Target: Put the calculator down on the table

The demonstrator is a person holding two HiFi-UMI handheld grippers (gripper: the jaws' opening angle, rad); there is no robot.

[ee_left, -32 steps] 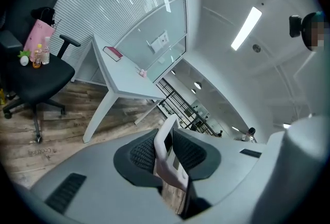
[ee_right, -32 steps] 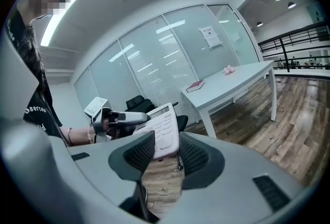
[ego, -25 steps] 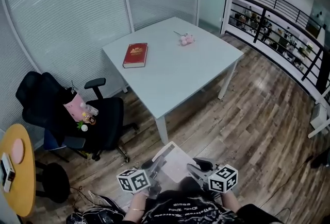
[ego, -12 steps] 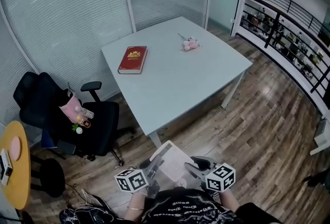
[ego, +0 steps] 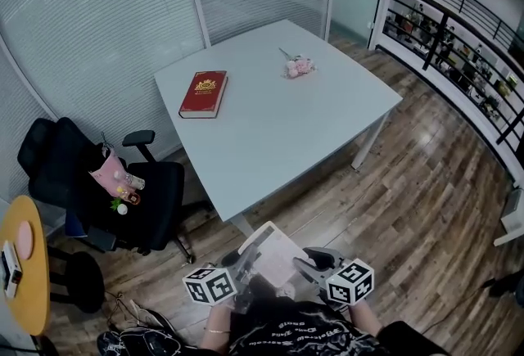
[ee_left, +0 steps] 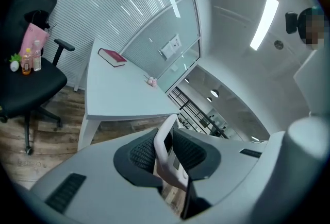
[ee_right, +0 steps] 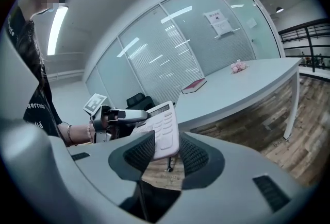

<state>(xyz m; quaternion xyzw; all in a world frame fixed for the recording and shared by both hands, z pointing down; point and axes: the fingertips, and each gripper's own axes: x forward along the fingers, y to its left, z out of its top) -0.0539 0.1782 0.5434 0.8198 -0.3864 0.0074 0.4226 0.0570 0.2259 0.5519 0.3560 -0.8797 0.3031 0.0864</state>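
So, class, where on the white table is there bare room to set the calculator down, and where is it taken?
The table is mostly bare. Free: the whole near half, from the red book and pink flower bunch down to the near corner, and the right-hand corner. Taken: only the far spots where those two lie.
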